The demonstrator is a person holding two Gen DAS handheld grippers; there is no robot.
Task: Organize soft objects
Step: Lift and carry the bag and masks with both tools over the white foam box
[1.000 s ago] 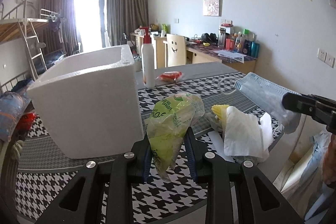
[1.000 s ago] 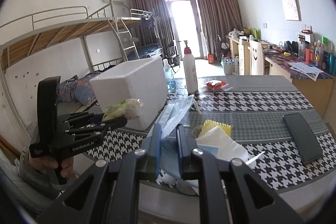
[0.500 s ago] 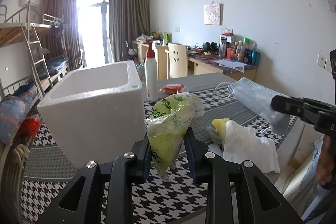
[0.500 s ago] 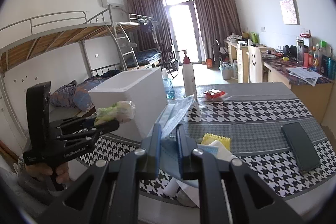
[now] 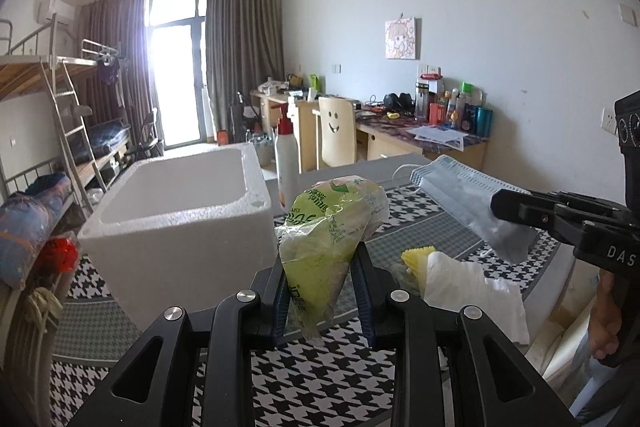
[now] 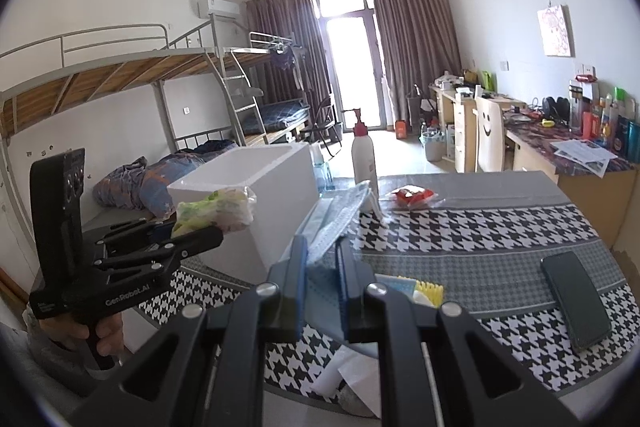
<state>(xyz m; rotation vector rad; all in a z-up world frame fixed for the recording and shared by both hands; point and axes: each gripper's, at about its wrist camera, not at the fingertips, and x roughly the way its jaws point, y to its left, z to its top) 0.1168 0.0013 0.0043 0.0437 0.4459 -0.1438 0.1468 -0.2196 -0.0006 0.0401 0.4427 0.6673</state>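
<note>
White foam box (image 5: 180, 211); left fingers (image 5: 362, 279) pinch one green packet (image 5: 324, 247), right fingers (image 6: 298, 267) one mask (image 6: 332, 215).

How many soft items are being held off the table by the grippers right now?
2. A crumpled green plastic bag is pinched in the left gripper, beside the white foam box; a blue face mask is pinched in the right gripper.
</note>
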